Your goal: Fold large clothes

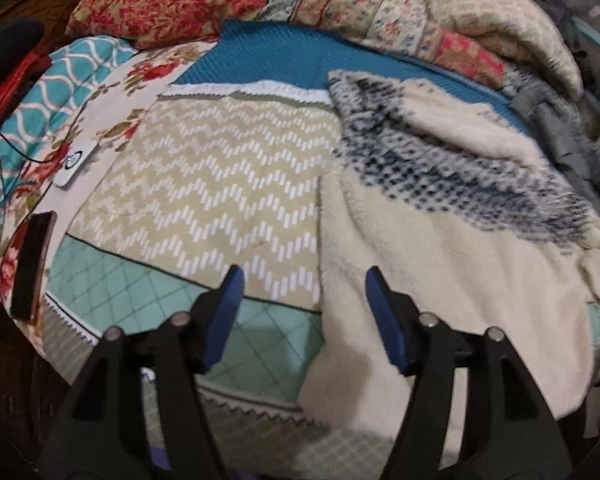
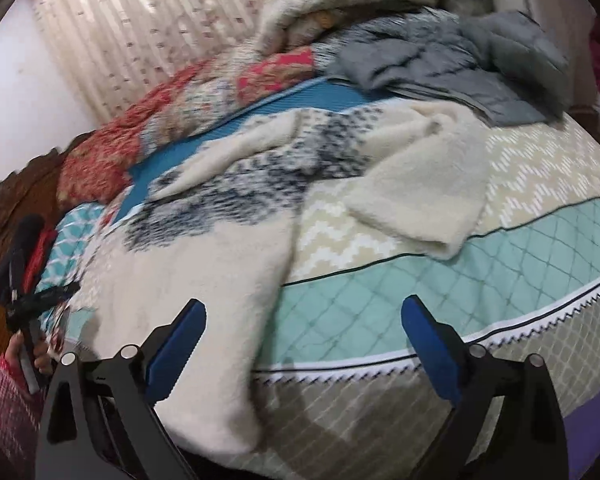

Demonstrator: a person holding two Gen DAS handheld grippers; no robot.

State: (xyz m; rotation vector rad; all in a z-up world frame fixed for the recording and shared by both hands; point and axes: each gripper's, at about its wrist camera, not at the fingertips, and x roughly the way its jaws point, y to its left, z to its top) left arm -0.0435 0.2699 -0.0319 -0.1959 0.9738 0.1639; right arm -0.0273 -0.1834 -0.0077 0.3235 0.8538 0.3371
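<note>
A fleece garment [image 1: 440, 248] lies spread on the bed [image 1: 204, 184], its lower end hanging over the bed's near edge and one sleeve [image 2: 420, 184] stretched towards the right side. Behind it, a padded jacket [image 2: 472, 64] lies crumpled near the far right corner, with rolled quilts [image 1: 228, 4] along the far edge. A phone [image 1: 30, 264] lies at the left edge.

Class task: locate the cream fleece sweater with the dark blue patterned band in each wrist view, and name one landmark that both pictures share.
Left wrist view: cream fleece sweater fills the right half, beyond the open left gripper.
Right wrist view: the sweater spreads left of centre, one sleeve flung right.
Shared landmark: the beige zigzag band of the bedspread.
</note>
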